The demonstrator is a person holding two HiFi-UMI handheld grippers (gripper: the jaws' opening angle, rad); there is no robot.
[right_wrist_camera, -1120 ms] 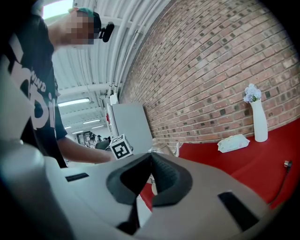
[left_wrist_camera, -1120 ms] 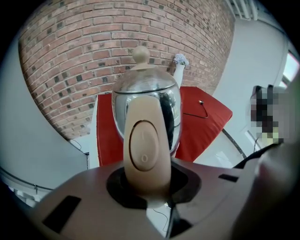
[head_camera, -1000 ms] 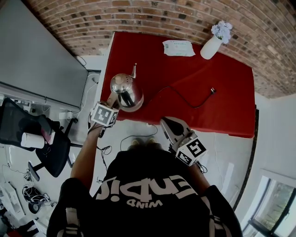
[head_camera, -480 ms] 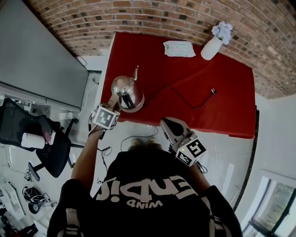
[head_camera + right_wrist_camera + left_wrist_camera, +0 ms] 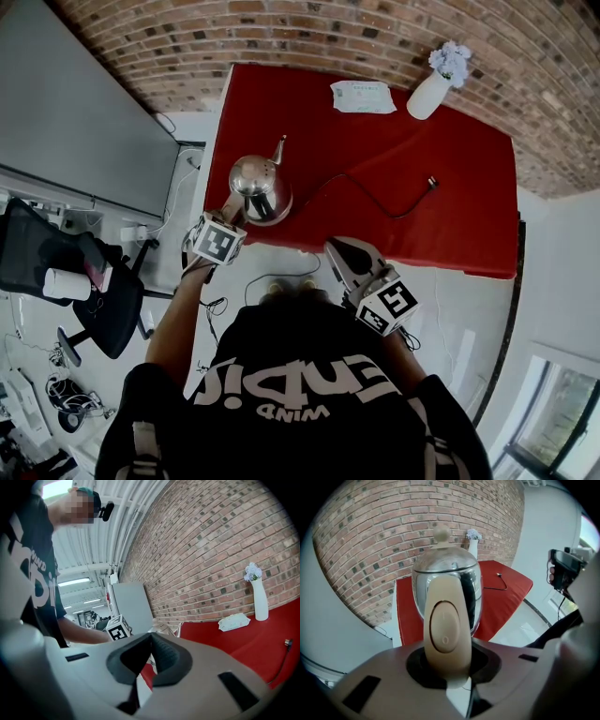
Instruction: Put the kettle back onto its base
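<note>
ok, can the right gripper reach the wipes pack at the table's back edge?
Probably, with a long stretch. The right gripper is empty, held short of the table; only its bare red top and the flat cable lie between it and the wipes pack. The kettle is off to the left.

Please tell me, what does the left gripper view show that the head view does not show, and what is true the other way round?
Only the left gripper view: the oval switch on the handle of the kettle, and that handle clamped between the jaws of the left gripper.
Only the head view: the kettle's spout, the pack of wipes and the black chair.
Both: the kettle, the red table, the white vase with flowers, the cable's plug and the right gripper.
</note>
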